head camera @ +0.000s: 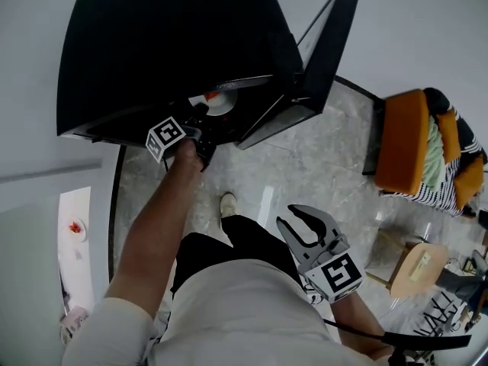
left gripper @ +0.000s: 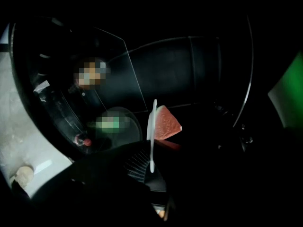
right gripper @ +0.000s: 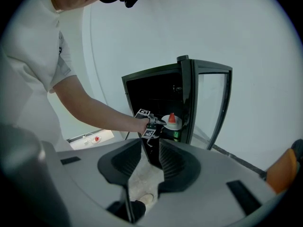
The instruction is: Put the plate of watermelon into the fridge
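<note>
The black fridge (head camera: 168,44) stands with its door (head camera: 328,44) swung open. My left gripper (head camera: 203,117) reaches into the opening and is shut on the rim of a white plate (head camera: 221,102) carrying a red watermelon slice (head camera: 213,96). In the left gripper view the plate (left gripper: 152,131) appears edge-on, with the watermelon (left gripper: 166,124) to its right, inside the dark fridge. The right gripper view shows the same plate (right gripper: 171,123) just inside the fridge (right gripper: 151,93). My right gripper (head camera: 297,221) hangs open and empty near the person's hip.
An orange chair (head camera: 408,139) with striped cloth stands to the right, with a small round wooden table (head camera: 418,269) in front of it. A white counter (head camera: 74,235) lies at the left. A red-capped bottle (left gripper: 83,140) sits inside the fridge. The person's shoe (head camera: 227,203) is on the marble floor.
</note>
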